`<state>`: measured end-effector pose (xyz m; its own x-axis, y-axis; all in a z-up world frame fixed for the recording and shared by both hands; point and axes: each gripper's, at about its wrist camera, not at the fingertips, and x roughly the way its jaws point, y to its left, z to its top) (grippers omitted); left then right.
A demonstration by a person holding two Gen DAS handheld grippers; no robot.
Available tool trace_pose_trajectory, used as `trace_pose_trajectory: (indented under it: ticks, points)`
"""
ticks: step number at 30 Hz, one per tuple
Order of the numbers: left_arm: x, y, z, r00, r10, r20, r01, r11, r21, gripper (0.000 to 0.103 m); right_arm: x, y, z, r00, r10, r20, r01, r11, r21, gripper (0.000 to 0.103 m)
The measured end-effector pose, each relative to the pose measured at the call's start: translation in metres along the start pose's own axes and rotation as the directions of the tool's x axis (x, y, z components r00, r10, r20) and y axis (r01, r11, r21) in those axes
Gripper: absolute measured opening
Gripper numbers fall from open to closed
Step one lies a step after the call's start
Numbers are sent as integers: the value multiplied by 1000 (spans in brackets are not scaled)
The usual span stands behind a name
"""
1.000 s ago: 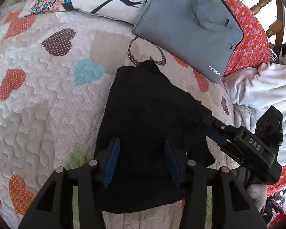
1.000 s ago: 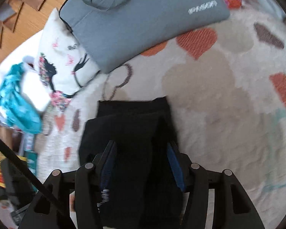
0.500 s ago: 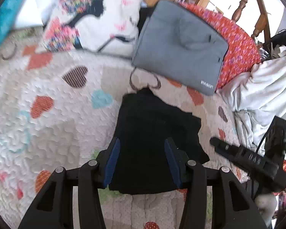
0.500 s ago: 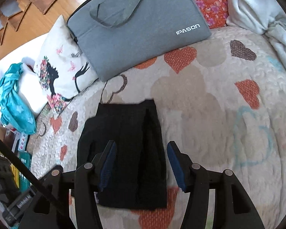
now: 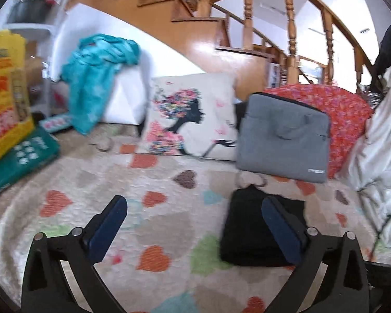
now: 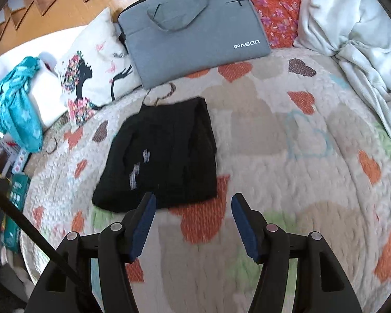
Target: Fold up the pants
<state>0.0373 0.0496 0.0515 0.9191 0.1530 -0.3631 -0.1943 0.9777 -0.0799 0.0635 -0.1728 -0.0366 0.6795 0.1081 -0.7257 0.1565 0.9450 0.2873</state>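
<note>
With both claws spread and holding nothing, the fold looks done, or nearly so. The pants (image 6: 161, 154) lie as a compact black rectangle on the heart-print quilt (image 6: 286, 135), at about 11 o'clock from the right claw (image 6: 193, 221) in its view, just past the tips and not touched. In the left view the pants (image 5: 250, 232) sit at about 2 o'clock, partly behind the right-hand finger of the left claw (image 5: 193, 227), which points more toward the room than at the cloth.

Layers: a narrower strip lies along the right side of the bundle, w/ a small white mark on the left panel. Left edge looks a bit uneven; blur makes it hard to be sure.

Around it: grey bag (image 6: 195, 26) at 12 o'clock, near the pants' far edge but apart; pillow (image 6: 91, 70) at 10 o'clock; white blanket (image 6: 352, 39) at 2 o'clock, well apart.

Likely step: release and check. Next move, if any, calls for a light tidy of the left edge, approaching low so the stack isn't dragged open; otherwise no more is needed.
</note>
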Motion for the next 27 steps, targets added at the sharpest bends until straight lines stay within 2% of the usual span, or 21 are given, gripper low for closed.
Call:
trace_pose_trajectory:
  ticks: [2,4,10,15,18,27]
  points:
    - [-1,3,-4,999,43,-12,-42,999,18,103,-2,3,-10,1000,-14,-2,14,1000,-23,67]
    - [3,6,-7,998,48,-45,-47,999,28,103,-3,4,-19,1000,-26,-7,25,999,-38,68]
    - [18,5,-17,984,-9,-178,10,1000,6,103,5,8,-33,998,-35,-43,32,998,-52,69]
    - [21,-8,-24,976,-33,-215,44,998,46,103,13,11,-34,998,-38,-55,35,997,-65,70]
    - [25,-16,-29,965,-65,-255,84,995,61,103,18,11,-35,997,-38,-69,33,997,-65,71]
    - [35,-25,-37,940,-92,-329,123,990,75,103,29,13,-38,995,-51,-86,44,996,-78,72]
